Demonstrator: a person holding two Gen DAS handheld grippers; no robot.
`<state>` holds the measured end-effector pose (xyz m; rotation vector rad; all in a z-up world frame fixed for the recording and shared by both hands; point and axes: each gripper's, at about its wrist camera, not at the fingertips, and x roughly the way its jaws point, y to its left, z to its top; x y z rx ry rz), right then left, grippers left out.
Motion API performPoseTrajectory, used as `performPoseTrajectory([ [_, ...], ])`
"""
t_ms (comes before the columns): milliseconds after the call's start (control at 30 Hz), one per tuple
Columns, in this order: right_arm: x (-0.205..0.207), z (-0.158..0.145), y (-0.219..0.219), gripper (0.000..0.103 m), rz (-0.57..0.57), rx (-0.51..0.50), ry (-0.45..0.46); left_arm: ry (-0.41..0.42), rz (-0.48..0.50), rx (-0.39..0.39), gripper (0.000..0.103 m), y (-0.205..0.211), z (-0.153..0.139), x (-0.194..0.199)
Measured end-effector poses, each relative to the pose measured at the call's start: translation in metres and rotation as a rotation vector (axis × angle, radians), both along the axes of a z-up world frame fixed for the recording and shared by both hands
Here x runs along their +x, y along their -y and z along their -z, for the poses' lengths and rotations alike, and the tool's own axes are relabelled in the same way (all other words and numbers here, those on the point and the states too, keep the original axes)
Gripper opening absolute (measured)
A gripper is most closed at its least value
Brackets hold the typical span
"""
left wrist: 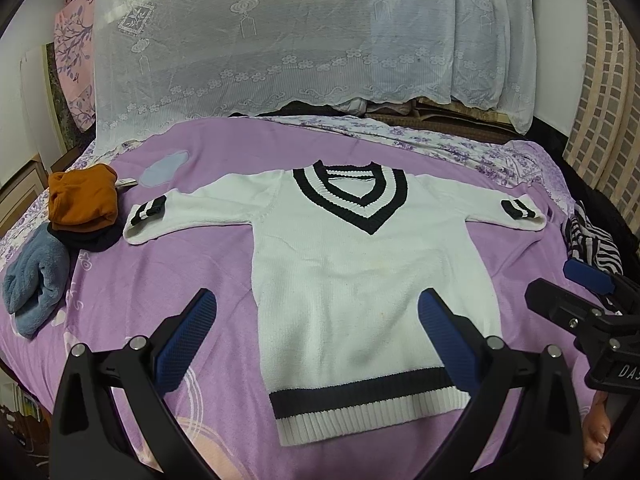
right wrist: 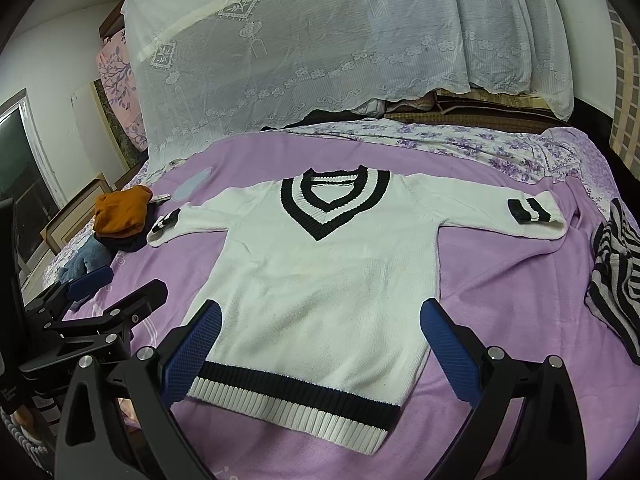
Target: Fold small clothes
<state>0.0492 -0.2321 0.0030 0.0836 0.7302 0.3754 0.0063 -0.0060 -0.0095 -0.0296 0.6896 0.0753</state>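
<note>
A small white knit sweater (left wrist: 352,272) with a black-striped V-neck, cuffs and hem lies flat, front up, sleeves spread, on the purple blanket (left wrist: 168,280); it also shows in the right wrist view (right wrist: 320,280). My left gripper (left wrist: 316,308) is open and empty, held above the sweater's lower part near the hem. My right gripper (right wrist: 320,320) is open and empty, also above the lower part. Each gripper shows in the other's view: the right one at the right edge (left wrist: 576,292), the left one at the left edge (right wrist: 116,280).
Folded clothes sit at the left: an orange piece (left wrist: 82,196) on a dark one, and a blue fleece piece (left wrist: 36,280). A black-and-white striped garment (right wrist: 616,272) lies at the right. A lace-covered pile (left wrist: 300,40) stands behind the bed.
</note>
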Motion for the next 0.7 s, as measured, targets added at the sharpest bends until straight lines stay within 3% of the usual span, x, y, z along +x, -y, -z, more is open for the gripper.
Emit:
performPoseTrajectory([
  [700, 0.0008, 0.0002, 0.0007, 0.100, -0.001, 0.001, -0.003, -0.001, 0.000, 0.000, 0.098, 0.0004, 0.0003, -0.0011],
])
